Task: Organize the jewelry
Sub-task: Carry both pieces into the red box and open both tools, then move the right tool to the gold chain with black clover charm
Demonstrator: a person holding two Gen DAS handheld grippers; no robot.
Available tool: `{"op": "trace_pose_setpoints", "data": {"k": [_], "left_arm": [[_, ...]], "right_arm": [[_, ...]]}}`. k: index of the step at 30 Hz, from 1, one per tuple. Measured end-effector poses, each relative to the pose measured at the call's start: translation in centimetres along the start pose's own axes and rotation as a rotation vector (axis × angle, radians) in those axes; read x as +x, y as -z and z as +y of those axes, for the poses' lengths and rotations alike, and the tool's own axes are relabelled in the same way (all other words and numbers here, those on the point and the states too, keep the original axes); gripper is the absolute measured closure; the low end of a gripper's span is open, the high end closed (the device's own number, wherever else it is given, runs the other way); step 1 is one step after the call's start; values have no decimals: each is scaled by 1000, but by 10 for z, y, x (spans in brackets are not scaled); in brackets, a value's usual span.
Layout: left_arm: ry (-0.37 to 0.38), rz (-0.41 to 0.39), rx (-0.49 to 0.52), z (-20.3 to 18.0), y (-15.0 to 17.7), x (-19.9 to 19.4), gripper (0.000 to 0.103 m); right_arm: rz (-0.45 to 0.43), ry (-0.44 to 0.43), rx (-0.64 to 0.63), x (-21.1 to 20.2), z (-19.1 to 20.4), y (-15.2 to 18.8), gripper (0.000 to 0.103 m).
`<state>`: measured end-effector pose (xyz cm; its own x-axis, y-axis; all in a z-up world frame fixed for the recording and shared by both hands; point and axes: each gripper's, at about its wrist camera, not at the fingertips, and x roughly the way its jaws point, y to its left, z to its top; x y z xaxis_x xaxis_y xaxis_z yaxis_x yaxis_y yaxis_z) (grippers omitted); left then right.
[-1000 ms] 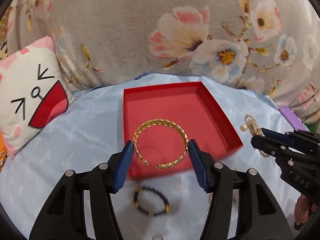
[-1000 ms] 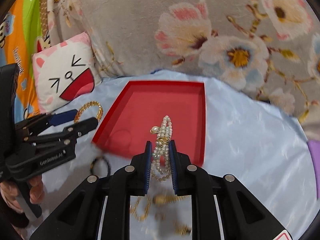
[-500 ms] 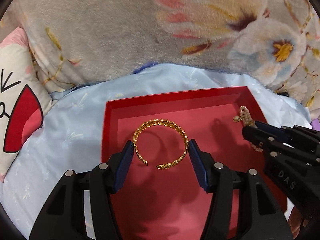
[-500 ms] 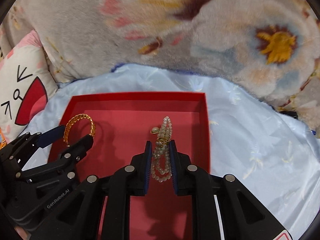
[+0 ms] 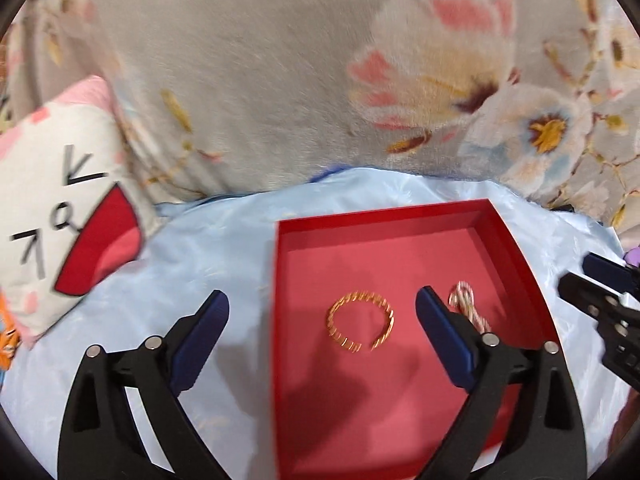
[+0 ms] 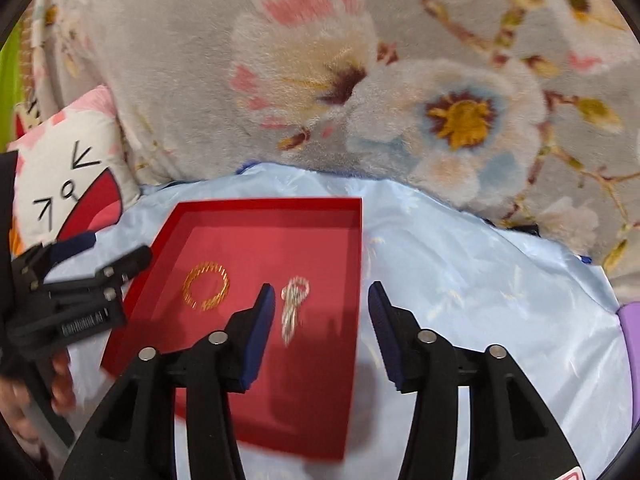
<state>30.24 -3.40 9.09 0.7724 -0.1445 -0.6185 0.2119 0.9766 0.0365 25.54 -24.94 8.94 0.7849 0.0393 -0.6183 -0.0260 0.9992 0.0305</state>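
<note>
Left gripper (image 5: 322, 316) jaws spread wide, empty; right gripper (image 6: 322, 306) likewise; gold open-cuff bangle (image 5: 361, 326) and pearl bead bracelet (image 6: 293, 307) lie side by side, apart, inside shallow red cardboard tray (image 6: 276, 204) on pale blue satin cloth (image 6: 480, 272).

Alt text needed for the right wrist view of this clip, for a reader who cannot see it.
A gold bangle and a pearl bracelet lie side by side, apart, in a red tray on pale blue cloth. The right gripper is open and empty; the left gripper enters from the left.

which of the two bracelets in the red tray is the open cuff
The gold bracelet, left of the pearl bracelet: a rigid ring with a gap.
</note>
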Motion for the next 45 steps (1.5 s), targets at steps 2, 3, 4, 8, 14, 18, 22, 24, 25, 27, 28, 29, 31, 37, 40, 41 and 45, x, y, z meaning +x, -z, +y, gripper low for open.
{"op": "trace_pose_setpoints", "data": {"k": [2,3,4,8,14,18,22,24,25,27,28,29,31,37,40,41,45], "left_arm": [[-7,2,-1,4,14,-18,10],[-6,7,-1,6,23,-27,10],[-4,15,-1,8,31,-33,10],[8,57,-3,12,77,-55,10],[22,95,-25,8,144,-85,10],[43,119,-48,2,172,-100,10],[44,94,-30,-8,189,-112,10],[38,82,-14,-14,196,-114,10],[35,80,-9,-17,201,-114,10],[59,109,-2,-20,204,-110,10],[70,118,-8,-19,204,-108,10],[74,121,-16,-17,203,-107,10],[90,138,-47,-11,203,-103,10],[119,172,-94,-5,207,-97,10],[121,168,-85,-8,208,-98,10],[119,164,-77,-9,208,-99,10],[118,157,-57,-13,207,-101,10]], "right_arm": [[8,-15,4,-21,-5,22,52],[17,-27,7,-29,-7,33,52],[25,-38,13,-36,-10,44,52],[64,-45,29,-57,-18,93,52],[138,-77,39,-73,-20,161,52],[166,-62,22,-72,-12,190,52],[163,-68,22,-70,-5,201,53],[159,-49,8,-69,-2,205,53],[160,-36,-1,-67,0,207,53],[165,-30,-3,-65,1,208,53],[172,-32,0,-63,1,209,54],[173,-33,2,-62,1,208,54],[170,-32,12,-61,0,206,54],[177,-11,16,-55,0,203,64],[180,5,-6,-52,4,200,72],[180,7,-12,-51,5,199,75],[179,-6,-34,-49,9,198,95]]}}
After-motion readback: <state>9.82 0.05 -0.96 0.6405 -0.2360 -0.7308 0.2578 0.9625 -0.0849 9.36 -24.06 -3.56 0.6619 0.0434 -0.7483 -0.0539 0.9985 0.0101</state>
